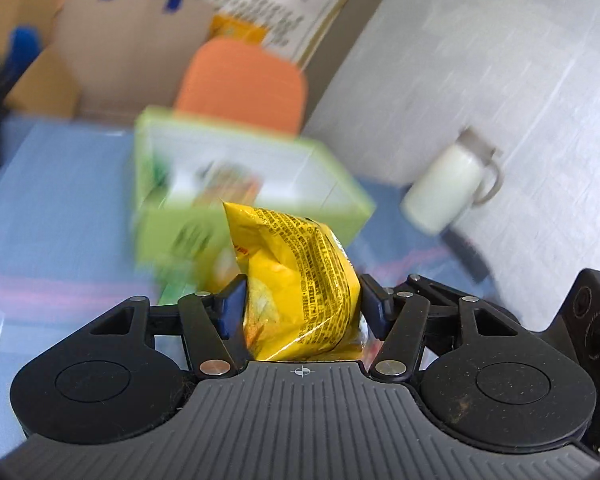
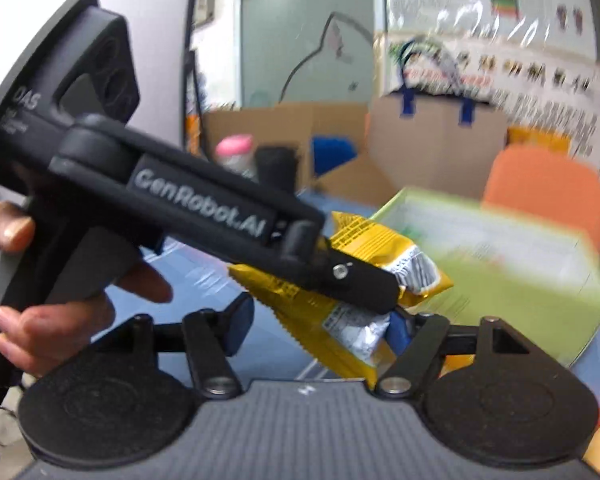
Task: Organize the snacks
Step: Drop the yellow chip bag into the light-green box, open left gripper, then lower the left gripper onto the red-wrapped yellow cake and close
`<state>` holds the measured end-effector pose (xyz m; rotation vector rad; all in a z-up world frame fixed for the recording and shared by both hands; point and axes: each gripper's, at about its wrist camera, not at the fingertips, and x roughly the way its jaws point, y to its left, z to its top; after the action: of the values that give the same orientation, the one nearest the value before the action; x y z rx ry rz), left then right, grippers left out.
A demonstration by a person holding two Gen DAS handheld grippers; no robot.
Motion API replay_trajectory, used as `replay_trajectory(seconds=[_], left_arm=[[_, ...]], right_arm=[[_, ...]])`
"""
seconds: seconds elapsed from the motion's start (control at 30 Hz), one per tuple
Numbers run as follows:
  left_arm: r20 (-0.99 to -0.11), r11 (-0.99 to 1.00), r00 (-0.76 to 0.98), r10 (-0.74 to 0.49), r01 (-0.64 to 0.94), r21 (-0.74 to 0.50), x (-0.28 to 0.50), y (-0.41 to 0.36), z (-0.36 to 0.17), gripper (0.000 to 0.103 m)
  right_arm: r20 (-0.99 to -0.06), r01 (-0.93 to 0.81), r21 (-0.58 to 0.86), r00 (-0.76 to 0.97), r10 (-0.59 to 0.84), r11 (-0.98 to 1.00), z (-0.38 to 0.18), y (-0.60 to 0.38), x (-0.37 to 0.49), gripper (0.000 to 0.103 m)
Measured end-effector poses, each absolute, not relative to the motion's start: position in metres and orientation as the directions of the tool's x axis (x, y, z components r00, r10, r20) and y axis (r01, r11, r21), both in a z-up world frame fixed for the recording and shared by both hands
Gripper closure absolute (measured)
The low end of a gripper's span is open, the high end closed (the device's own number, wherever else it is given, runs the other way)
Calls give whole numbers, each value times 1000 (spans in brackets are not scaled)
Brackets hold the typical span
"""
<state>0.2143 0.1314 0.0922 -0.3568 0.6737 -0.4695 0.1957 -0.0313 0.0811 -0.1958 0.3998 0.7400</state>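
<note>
My left gripper (image 1: 302, 300) is shut on a yellow snack bag (image 1: 296, 280), held upright above the blue table. Just beyond it stands an open green box (image 1: 240, 184), blurred by motion. In the right wrist view the left gripper (image 2: 388, 284) reaches across from the left, gripped by a hand (image 2: 60, 312), with the same yellow snack bag (image 2: 340, 300) in it. My right gripper (image 2: 320, 324) is open; the bag hangs between its fingers, near the right pad (image 2: 398, 330), and I cannot tell if they touch. The green box (image 2: 500, 264) lies to the right.
A white jug with a handle (image 1: 452, 184) stands on the blue table (image 1: 52, 200) right of the box. An orange chair (image 1: 244, 80) and cardboard boxes (image 1: 120, 40) stand behind. A pink-lidded jar (image 2: 236, 156) and a black object (image 2: 276, 168) sit far back.
</note>
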Motion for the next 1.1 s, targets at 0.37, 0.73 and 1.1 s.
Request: replay_trajectory(seconds=[0.37, 0.73, 1.1], left_arm=[[-584, 859, 639, -500, 280, -429, 407, 50, 78, 55], [-561, 880, 696, -448, 234, -412, 351, 67, 78, 34], [-561, 764, 535, -631, 302, -571, 246, 17, 52, 30]], right_arm=[[-560, -590, 10, 666, 493, 808, 72, -93, 374, 23], [-445, -521, 38, 755, 481, 853, 74, -172, 303, 10], [-530, -389, 136, 748, 398, 911, 16, -233, 205, 10]])
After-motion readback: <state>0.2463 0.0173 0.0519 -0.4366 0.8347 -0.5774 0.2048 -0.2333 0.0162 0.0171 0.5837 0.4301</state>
